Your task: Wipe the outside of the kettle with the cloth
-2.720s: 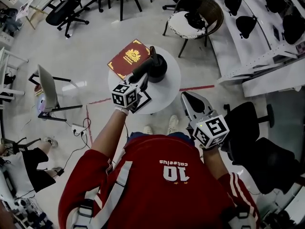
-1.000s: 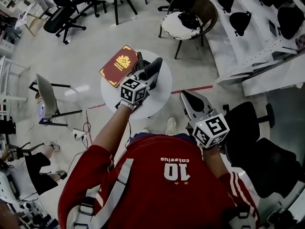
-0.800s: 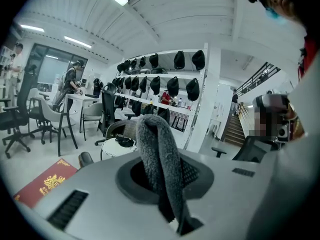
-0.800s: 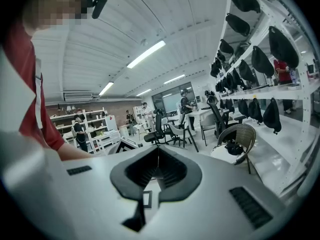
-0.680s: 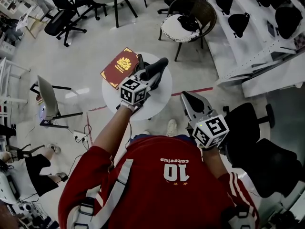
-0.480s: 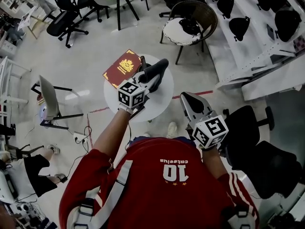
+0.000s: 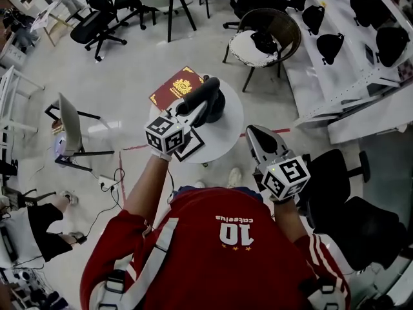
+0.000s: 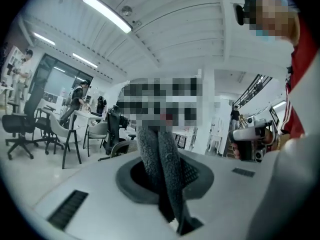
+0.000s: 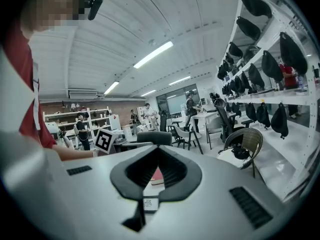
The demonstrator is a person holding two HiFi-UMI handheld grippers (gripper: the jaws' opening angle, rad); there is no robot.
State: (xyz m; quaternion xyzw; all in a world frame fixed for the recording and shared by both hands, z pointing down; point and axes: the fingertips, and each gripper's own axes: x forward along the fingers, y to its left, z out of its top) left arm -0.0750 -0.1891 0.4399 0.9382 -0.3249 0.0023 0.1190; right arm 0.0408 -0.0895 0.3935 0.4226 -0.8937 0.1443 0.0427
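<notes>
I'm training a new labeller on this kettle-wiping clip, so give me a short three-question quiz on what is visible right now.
1. True or false: the right gripper holds the dark grey cloth.
2. What lies on the round white table beside the black kettle? A: a red book with a gold emblem. B: a laptop. C: a cup.
3. Fill in: the left gripper is shut on the ____.

Key: 1 false, its jaws are shut on nothing; 2 A; 3 cloth.

An open-plan office or lab: swivel chairs [image 7: 97, 19], white shelving [image 7: 352, 76], ceiling strip lights [image 8: 106, 12].
</notes>
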